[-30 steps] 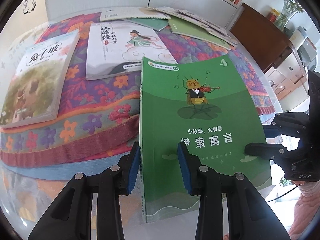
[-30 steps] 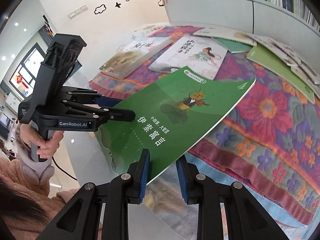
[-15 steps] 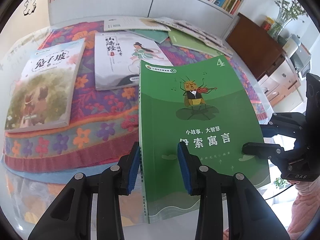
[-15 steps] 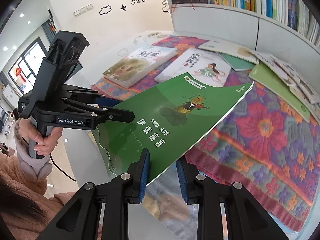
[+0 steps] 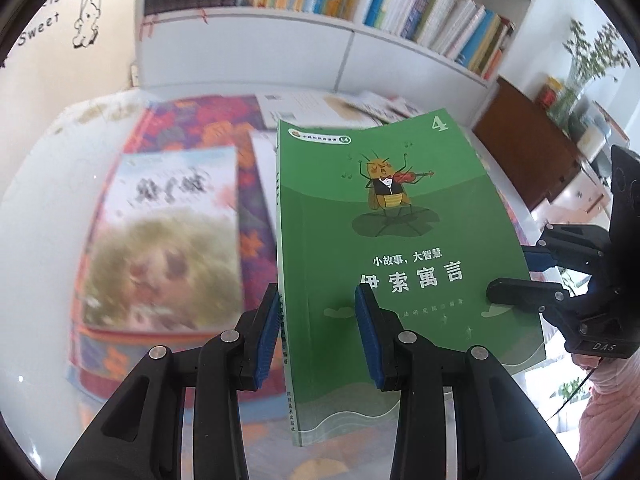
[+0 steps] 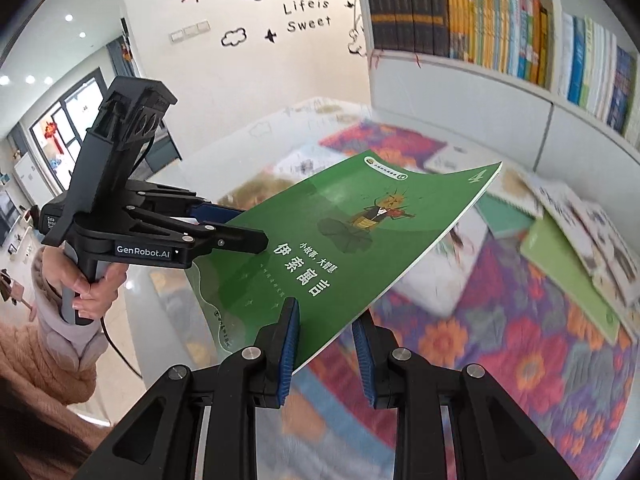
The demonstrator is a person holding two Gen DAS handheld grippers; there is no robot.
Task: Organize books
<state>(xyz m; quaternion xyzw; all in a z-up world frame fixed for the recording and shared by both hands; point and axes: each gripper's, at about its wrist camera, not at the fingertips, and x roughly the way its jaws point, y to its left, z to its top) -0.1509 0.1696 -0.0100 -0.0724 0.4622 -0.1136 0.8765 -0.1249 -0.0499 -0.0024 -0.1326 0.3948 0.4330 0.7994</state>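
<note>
Two hand-held grippers around green book

Green book: lifted clear of the worktop, cover up, tilted, far corner bearing a "4", a violin-playing insect drawn on it.
Right hand-held gripper: blue pads clamped on the book's near edge, one above the cover, one beneath.
Left hand-held gripper: black, marked "GenRobot.AI", gripping the book's left edge; gripped by a hand in a pale cuff.
Worktop: white, under a flowered cloth, blurred books lying on it.
Bookshelf: upright books in a row, dark volumes leftmost.
Wall: "Life is Sweet" lettering, sun and cloud stickers.
</note>
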